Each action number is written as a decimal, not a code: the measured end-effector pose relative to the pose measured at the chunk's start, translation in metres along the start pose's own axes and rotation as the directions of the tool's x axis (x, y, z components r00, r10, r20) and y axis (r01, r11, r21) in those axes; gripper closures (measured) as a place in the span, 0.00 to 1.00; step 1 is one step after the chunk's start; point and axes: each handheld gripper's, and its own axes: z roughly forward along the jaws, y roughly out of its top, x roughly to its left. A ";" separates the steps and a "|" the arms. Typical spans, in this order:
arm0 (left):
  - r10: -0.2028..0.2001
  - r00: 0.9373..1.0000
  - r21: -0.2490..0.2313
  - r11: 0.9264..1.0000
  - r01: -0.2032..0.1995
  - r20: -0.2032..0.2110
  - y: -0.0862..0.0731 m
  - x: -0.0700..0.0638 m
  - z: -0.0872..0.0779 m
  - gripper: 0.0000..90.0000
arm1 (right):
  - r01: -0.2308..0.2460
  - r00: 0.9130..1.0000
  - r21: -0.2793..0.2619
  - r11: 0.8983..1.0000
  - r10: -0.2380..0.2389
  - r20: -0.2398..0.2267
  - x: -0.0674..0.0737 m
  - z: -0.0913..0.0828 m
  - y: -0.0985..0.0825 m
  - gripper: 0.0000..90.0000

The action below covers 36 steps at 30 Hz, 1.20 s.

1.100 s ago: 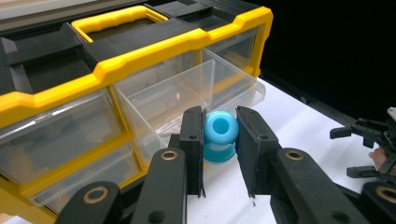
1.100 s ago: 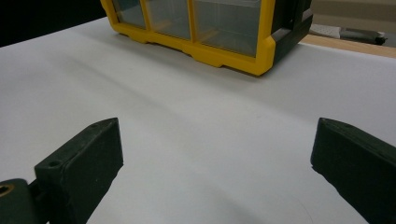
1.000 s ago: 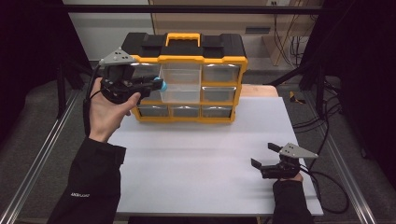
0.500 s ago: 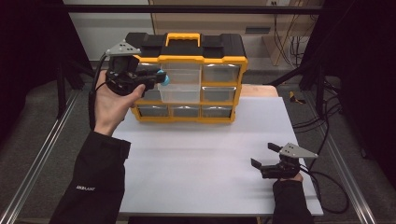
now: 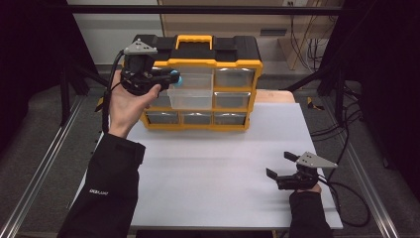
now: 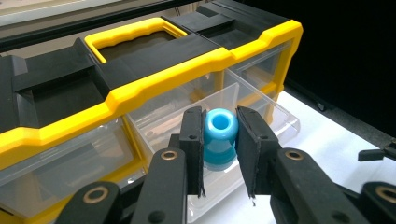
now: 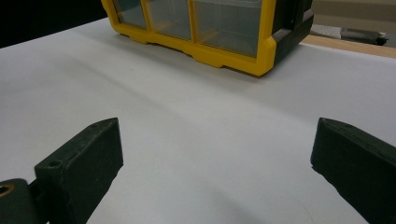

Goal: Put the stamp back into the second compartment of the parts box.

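Left claw (image 6: 220, 140) is clamped on a small blue spool (image 6: 219, 137): one black pad on each side of it, bore facing the camera in the left gripper view. In the high view the left claw (image 5: 171, 78) sits up at the top-left front of the organizer (image 5: 237, 67), held sideways, spool (image 5: 176, 79) at its tip.

Spool hangs right at the near-left corner of the pulled-out clear drawer (image 6: 261, 109), just above its rim, not resting on anything I can see. In the high view that drawer (image 5: 190, 96) is the middle one of the top row and sticks out past the yellow frame. Contents are hard to make out through the plastic.

Organizer: black top, yellow carry handle (image 5: 193, 42), yellow frame, clear drawers in rows. It stands at the far edge of the white bench (image 5: 213, 168); the other drawers look pushed in.

Right claw (image 5: 281, 173) is released, jaws spread wide with nothing between them, parked low on the bench at the near-right, well apart from the organizer. In the right gripper view the two jaws frame bare bench (image 7: 196, 140), with the organizer's lower corner (image 7: 261, 56) farther off.

Left hand (image 5: 130, 101) grips the tool palm up, dark sleeve below it.
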 end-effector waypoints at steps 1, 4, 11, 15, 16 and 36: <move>0.001 1.000 -0.002 1.000 -0.001 -0.002 0.000 0.000 0.001 0.80 | 0.000 1.000 0.000 1.000 0.000 0.000 0.000 0.000 0.000 0.03; 0.002 1.000 0.001 1.000 -0.002 -0.007 0.001 0.001 0.007 0.80 | -0.001 1.000 0.000 1.000 0.001 -0.001 0.000 0.000 0.000 0.03; -0.002 1.000 0.020 1.000 0.002 -0.018 -0.002 0.004 0.019 0.80 | 0.000 1.000 0.000 1.000 0.000 0.000 0.000 0.000 0.000 0.03; -0.005 1.000 0.030 1.000 0.006 -0.022 -0.004 0.006 0.024 0.80 | 0.000 1.000 -0.002 1.000 0.000 0.000 0.000 0.000 0.000 0.03; -0.005 1.000 0.033 0.999 0.006 -0.024 -0.005 0.007 0.025 0.80 | 0.002 1.000 -0.003 1.000 -0.002 0.000 0.000 0.000 0.000 0.03; -0.019 1.000 0.060 0.998 0.020 -0.022 -0.017 0.012 0.040 0.77 | -0.002 1.000 -0.003 1.000 0.002 -0.003 0.000 -0.001 0.000 0.03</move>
